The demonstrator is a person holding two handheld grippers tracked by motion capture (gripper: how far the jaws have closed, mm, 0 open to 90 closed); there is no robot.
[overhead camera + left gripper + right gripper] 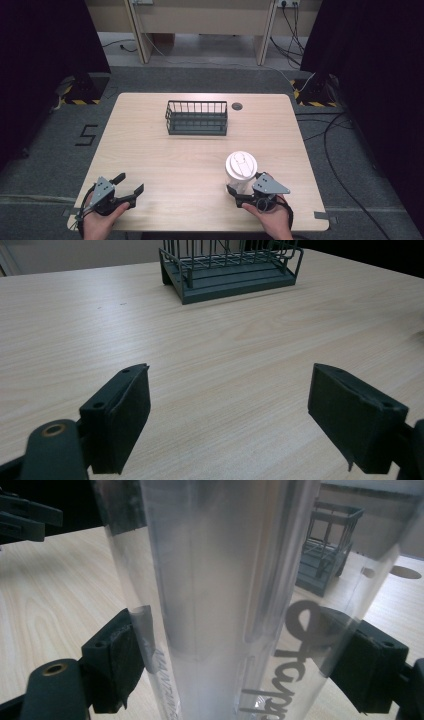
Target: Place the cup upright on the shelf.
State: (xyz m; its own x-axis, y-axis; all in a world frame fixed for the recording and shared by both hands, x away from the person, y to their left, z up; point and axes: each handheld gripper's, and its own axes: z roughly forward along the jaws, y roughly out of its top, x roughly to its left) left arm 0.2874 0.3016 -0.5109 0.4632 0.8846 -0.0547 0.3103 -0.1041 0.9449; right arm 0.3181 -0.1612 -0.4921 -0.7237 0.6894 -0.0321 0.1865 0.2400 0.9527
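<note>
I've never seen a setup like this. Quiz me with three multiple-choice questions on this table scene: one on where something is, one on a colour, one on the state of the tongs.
1. Where does the wire basket stand?
A. at the far middle of the table
B. beside the left tongs
C. on the floor

2. What colour is the lid of the clear cup?
A. black
B. white
C. red

3. How are the right tongs standing?
A. wide apart over bare wood
B. lying on the floor
C. around the cup, pads against its wall

Answers: 1 A, the high view shows it far from both hands. 2 B, the lid looks white from above. 3 C, the right gripper view shows both pads on the cup.
</note>
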